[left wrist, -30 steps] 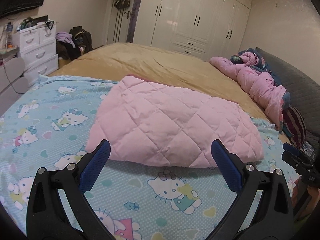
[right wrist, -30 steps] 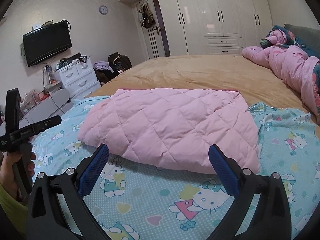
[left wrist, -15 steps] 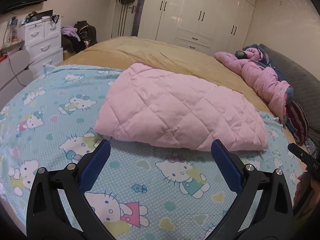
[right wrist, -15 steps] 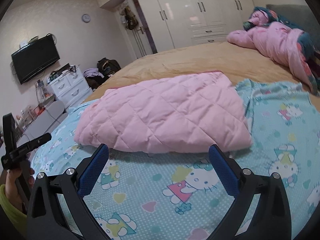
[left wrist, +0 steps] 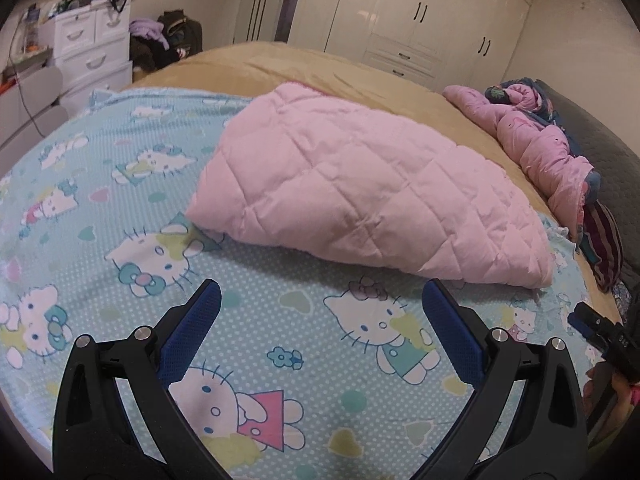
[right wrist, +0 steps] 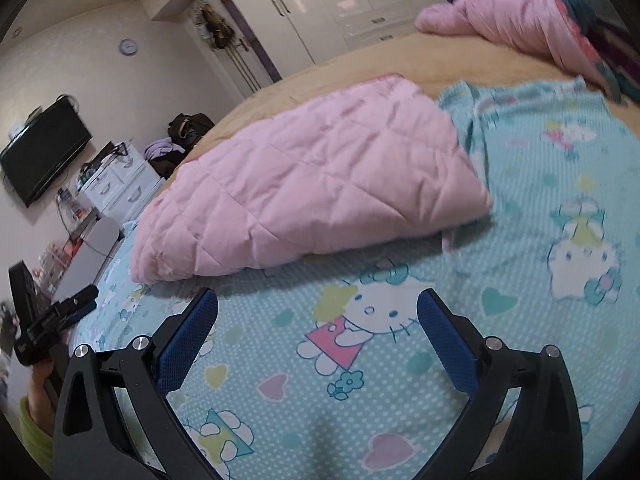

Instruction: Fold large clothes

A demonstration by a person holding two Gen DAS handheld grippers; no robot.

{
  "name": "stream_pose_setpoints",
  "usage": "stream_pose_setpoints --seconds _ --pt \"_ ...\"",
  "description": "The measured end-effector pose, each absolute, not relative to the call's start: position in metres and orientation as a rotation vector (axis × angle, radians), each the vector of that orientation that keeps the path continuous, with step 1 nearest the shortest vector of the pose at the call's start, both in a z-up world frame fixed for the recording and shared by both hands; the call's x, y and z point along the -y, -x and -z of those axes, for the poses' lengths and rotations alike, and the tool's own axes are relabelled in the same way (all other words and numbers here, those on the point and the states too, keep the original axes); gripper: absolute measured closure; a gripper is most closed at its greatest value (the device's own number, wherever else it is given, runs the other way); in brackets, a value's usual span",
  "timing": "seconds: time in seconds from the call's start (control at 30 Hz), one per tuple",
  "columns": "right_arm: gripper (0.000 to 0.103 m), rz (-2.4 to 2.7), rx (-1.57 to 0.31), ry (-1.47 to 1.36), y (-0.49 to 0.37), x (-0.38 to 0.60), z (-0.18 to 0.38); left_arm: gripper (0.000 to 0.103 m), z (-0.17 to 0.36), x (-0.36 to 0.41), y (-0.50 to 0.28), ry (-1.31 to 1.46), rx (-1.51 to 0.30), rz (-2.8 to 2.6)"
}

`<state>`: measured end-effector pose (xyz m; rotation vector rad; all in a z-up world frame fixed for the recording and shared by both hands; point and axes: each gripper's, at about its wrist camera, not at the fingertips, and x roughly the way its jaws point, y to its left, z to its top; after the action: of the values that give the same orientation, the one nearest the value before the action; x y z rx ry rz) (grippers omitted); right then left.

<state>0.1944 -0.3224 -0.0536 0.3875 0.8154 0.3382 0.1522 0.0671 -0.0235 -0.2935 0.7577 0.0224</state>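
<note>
Pink quilted jacket [left wrist: 360,188] lies folded into a thick pad on the cartoon-cat blanket [left wrist: 120,184] that covers the near part of the bed [left wrist: 280,68], with its far edge over the tan bedspread. Both tools hang above the blanket just short of the bundle: the left hand-held gripper [left wrist: 320,320] has its blue pads spread wide with nothing between them, and the right hand-held gripper [right wrist: 318,320] is likewise wide apart and empty.

Judging from this, the risk lies in the padding. The bundle looks puffy and springy, so a pinch that catches only the top layer could peel the fold apart, and a lift from one side alone could let it slump or unroll. A low approach could also snag the loose blanket beneath, which is already rucked beside the jacket's right end in the right wrist view, and drag it along with the garment.

No brand, label or readable writing shows on the jacket or on either tool; the blanket carries only cat figures, hearts and dots. A wall clock [right wrist: 128,45] is too small to read.
</note>
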Motion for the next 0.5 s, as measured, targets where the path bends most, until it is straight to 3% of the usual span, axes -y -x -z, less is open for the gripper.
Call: stream_pose_setpoints --seconds 0.5 --pt "0.004 -0.323 -0.97 -0.691 -0.245 0.331 0.11 0.008 0.062 -0.091 -0.195 0.434 -0.875 -0.016"
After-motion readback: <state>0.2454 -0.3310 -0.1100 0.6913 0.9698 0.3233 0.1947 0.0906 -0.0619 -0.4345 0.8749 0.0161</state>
